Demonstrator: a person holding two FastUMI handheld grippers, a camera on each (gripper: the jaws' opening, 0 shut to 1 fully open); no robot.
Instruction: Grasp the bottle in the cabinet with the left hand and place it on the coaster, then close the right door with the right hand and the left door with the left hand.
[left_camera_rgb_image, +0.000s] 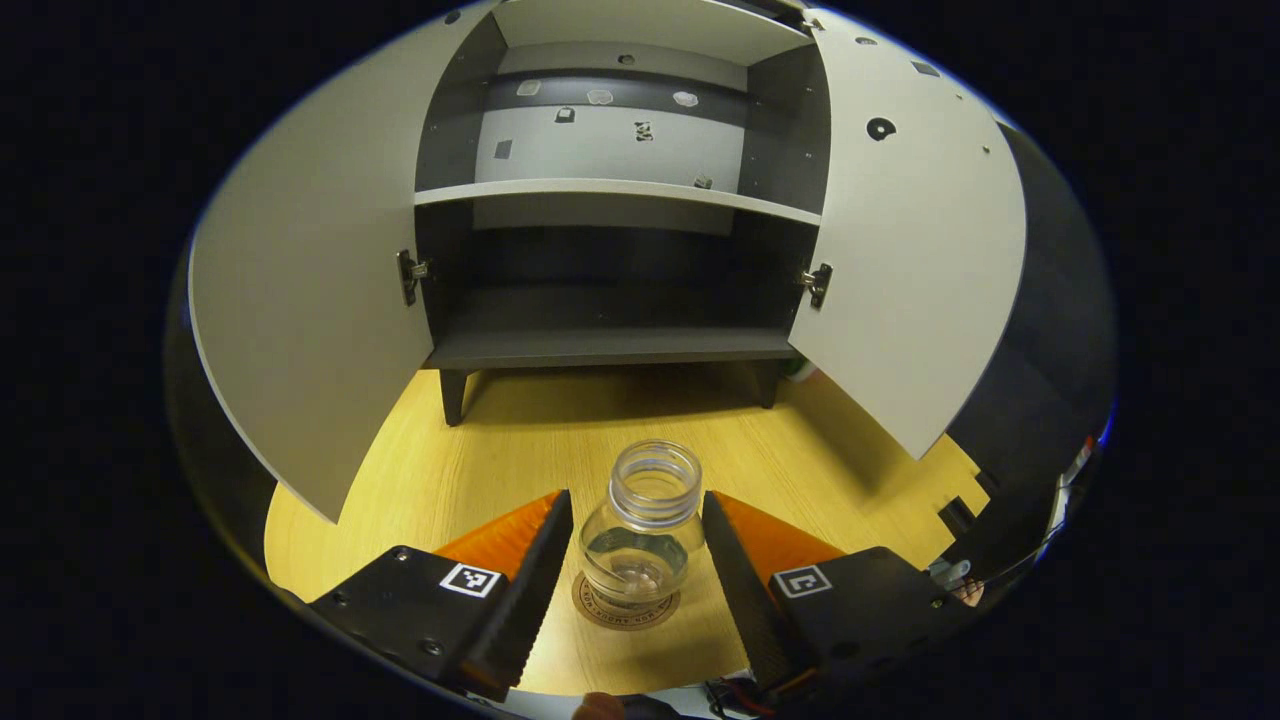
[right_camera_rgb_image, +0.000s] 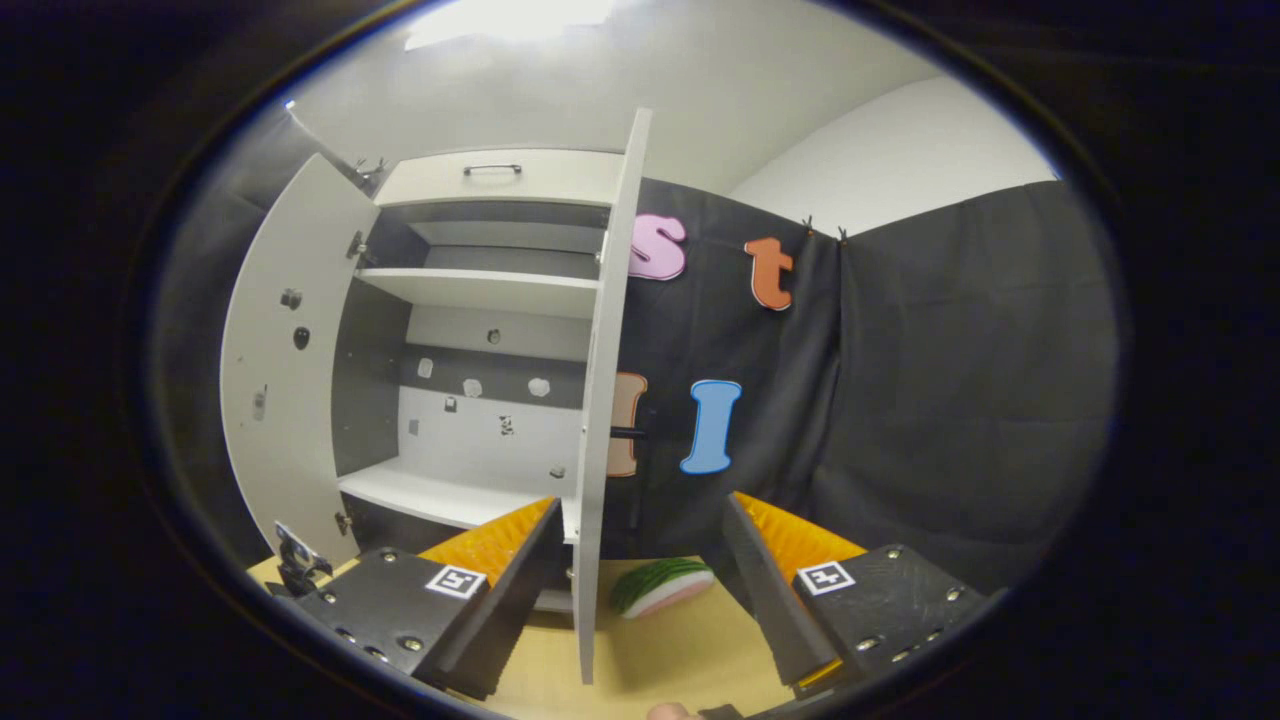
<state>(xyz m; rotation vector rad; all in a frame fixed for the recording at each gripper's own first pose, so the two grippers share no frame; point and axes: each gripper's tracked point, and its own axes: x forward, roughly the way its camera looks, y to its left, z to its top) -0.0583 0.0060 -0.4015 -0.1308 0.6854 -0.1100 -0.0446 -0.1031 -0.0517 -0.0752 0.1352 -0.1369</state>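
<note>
In the left gripper view we see our left tongs (left_camera_rgb_image: 637, 560) wide open, with the bottle (left_camera_rgb_image: 642, 535) standing between the two fingers. We can see a gap on each side, so the fingers are not pressing on it. The bottle is clear, has no cap, and stands upright on the round brown coaster (left_camera_rgb_image: 625, 612), which lies on the wooden counter (left_camera_rgb_image: 520, 450). Farther back stands the cabinet (left_camera_rgb_image: 610, 270) with its left door (left_camera_rgb_image: 310, 290) and right door (left_camera_rgb_image: 905, 260) both swung wide open. In the right gripper view our right tongs (right_camera_rgb_image: 640, 590) are open too and hold nothing. The thin edge of the right door (right_camera_rgb_image: 600, 400) stands between the fingers, closer to one. Behind it a slice of toy watermelon (right_camera_rgb_image: 662, 586) lies on the counter.
</note>
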